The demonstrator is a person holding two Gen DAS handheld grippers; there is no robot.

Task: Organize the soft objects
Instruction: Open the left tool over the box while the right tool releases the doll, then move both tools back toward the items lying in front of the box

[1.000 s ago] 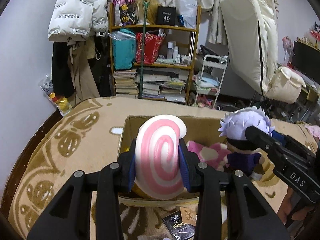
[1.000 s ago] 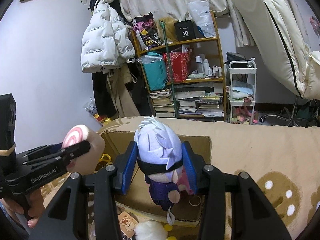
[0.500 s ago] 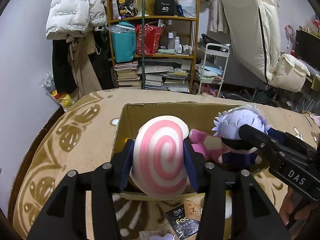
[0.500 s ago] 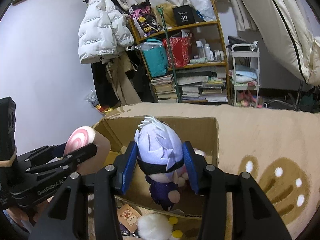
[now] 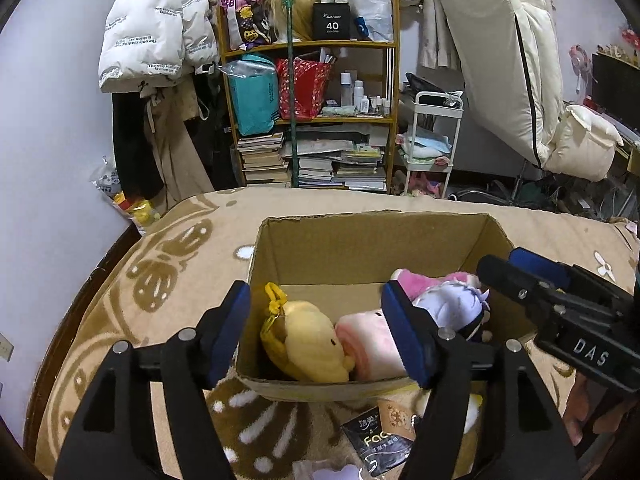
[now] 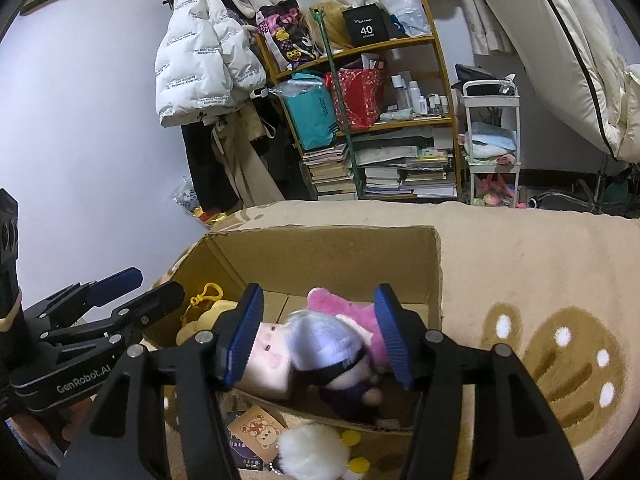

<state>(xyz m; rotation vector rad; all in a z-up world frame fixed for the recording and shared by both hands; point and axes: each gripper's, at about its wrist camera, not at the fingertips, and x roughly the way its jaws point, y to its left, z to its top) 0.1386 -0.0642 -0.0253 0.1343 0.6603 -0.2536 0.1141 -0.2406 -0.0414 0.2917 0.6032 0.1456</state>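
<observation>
box: open cardboard box (image 5: 372, 248) sitting on a tan bed blanket (image 5: 120, 300) with brown bear prints, bookshelf (image 5: 312, 92) in the background

pink swirl plush: the pink-and-white roll (image 5: 368, 344) is lying inside the box near the front wall, right next to a yellow plush (image 5: 308, 340) with a yellow clip

doll: the silver-haired doll (image 6: 332, 344) is in the box too, tipped over on its side, resting against a pink plush (image 6: 340, 308)

left gripper: left gripper (image 5: 316, 332) hangs over the front edge of the box, jaws apart and opening, not pressing on anything, the roll sits below them

right gripper: right gripper (image 6: 320, 336) is over the box as well, jaws apart and opening, doll lies loose beneath and between them, pads don't look like they touch it

loose stuff: a white fluffy pom-pom (image 6: 312, 452) and a small bear card (image 6: 256, 432) lie on the blanket in front of the box
</observation>
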